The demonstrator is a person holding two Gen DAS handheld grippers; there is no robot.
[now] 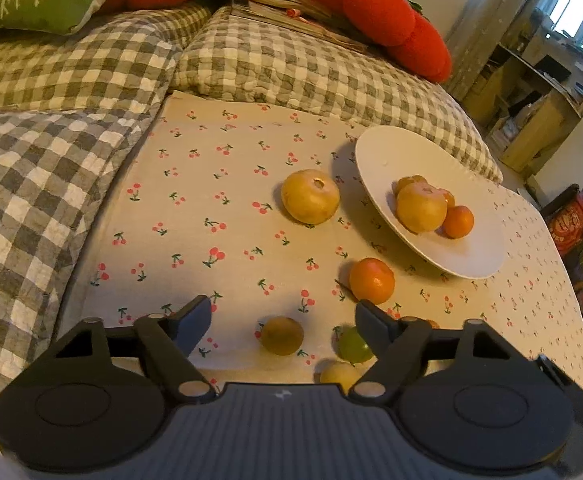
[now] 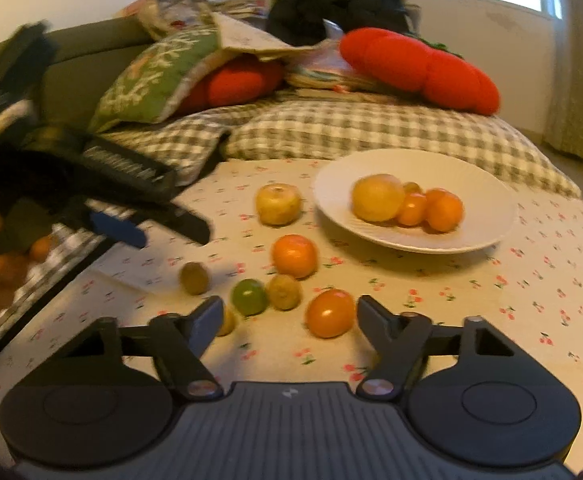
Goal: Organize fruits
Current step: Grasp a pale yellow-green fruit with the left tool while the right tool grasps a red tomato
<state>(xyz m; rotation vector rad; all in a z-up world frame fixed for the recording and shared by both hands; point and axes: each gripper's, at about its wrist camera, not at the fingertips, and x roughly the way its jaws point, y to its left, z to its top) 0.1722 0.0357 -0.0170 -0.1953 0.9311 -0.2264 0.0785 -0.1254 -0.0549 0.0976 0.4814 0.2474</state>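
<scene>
The white plate (image 2: 471,236) on the cherry-print cloth (image 2: 531,280) is the landmark, and it already holds a large yellow fruit (image 2: 375,198) with a few small orange ones touching it. The loose fruits lie on the cloth to the left of the plate and nearer to the cameras: a yellow apple-like fruit (image 2: 278,204) just beside the rim, an orange mandarin (image 2: 294,255) below it, then a green fruit (image 2: 248,297), two brownish ones (image 2: 283,291) (image 2: 194,278), and an orange tomato-like fruit (image 2: 330,313) nearest the right gripper (image 2: 289,314). These fruits look light and round, with smooth skin, so I judge they may roll or slip; the tomato-like one is probably soft, so it should be taken across its widest middle with gentle pressure. The fingers (image 2: 207,320) of the right gripper are wide apart and hold nothing; the tomato-like fruit lies just ahead, near the right finger. The left gripper (image 1: 283,322) is also spread wide and empty, hovering over a brownish fruit (image 1: 282,336), further from the plate than the mandarin (image 1: 371,280).
</scene>
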